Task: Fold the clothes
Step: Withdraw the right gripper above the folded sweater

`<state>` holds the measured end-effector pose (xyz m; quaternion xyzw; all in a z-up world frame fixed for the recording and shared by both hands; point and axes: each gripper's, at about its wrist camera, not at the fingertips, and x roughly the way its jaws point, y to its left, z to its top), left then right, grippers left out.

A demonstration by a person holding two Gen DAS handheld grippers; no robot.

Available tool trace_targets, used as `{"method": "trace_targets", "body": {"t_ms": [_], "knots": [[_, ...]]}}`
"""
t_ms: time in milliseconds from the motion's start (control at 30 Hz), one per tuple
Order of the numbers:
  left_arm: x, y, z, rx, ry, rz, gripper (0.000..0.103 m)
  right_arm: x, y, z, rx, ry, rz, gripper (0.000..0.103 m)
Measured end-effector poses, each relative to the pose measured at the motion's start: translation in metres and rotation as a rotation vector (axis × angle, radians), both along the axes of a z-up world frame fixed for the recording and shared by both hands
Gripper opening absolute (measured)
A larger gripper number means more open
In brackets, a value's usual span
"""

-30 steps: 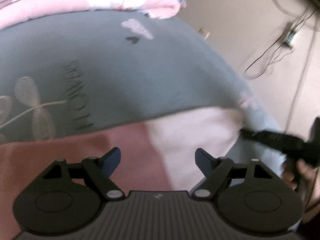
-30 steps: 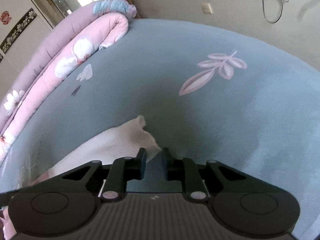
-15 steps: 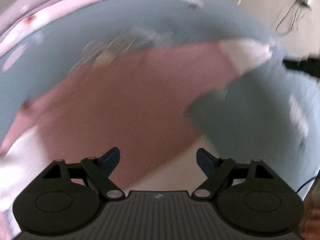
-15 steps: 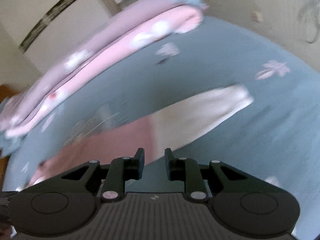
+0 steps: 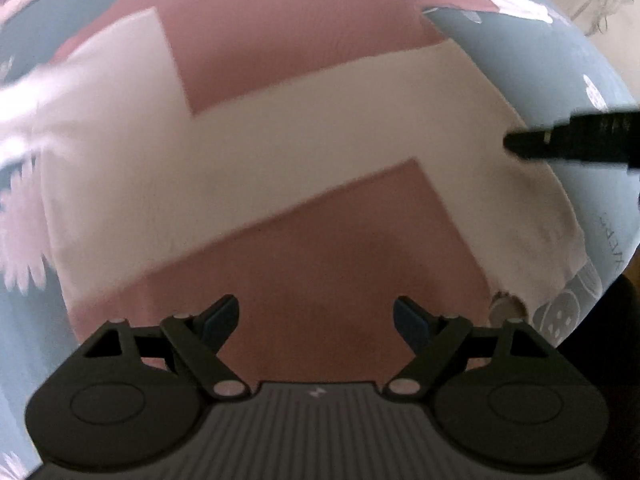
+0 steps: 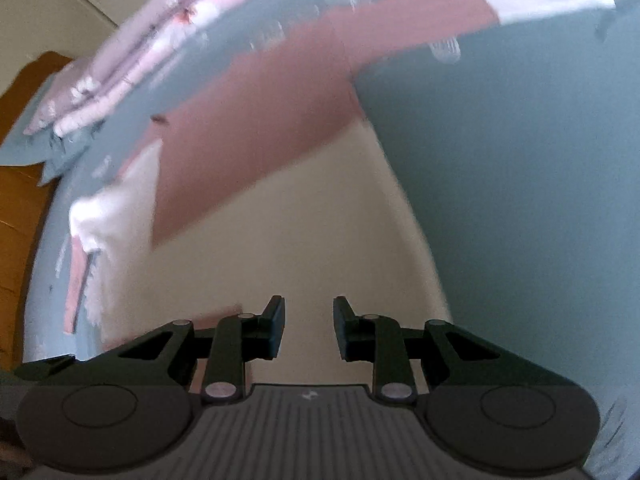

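Pink and cream garment (image 5: 280,140) spread flat on blue bed sheet (image 6: 520,160), left hand-held gripper (image 5: 316,316) wide apart above it, right hand-held gripper (image 6: 309,320) over its cream part, jaws just opening, nothing held.

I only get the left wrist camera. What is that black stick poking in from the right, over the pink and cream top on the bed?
Observer: That is the right gripper, held in the person's other hand. Its own camera shows its jaws a little apart; they have just been opening, and nothing is between them.
Operator: Is there anything past the bed that I am missing?
Observer: Yes. At the left edge of that view, beyond the blue sheet, there is an orange-brown surface. It is too blurred to say what it is.
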<state>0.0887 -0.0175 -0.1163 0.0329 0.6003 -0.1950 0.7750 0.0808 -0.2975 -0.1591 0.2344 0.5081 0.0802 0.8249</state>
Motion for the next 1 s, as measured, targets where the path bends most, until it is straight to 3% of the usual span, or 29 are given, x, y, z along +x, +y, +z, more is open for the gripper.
{"method": "trace_targets", "body": {"t_ms": [100,167,500,733,900,1000], "knots": [[-0.011,0.010,-0.015,-0.032,0.035,0.044,0.086,-0.019,-0.001,-0.018,0.030,0.033,-0.058,0.030],[-0.020,0.012,-0.016,-0.054,0.002,0.049,0.091,-0.033,-0.006,-0.025,0.058,0.032,-0.093,0.030],[-0.033,0.029,-0.010,-0.080,0.013,0.073,0.093,-0.070,-0.010,-0.010,-0.004,0.069,-0.178,0.032],[-0.012,0.060,0.005,-0.158,-0.035,0.122,0.093,-0.055,0.021,0.017,0.041,-0.021,-0.080,0.036],[0.011,0.071,-0.014,-0.189,-0.010,0.125,0.093,-0.006,0.072,0.010,0.071,-0.001,0.053,0.038],[0.020,0.075,-0.032,-0.186,0.059,0.101,0.093,0.019,0.098,-0.005,0.064,0.064,0.133,0.038]]}}
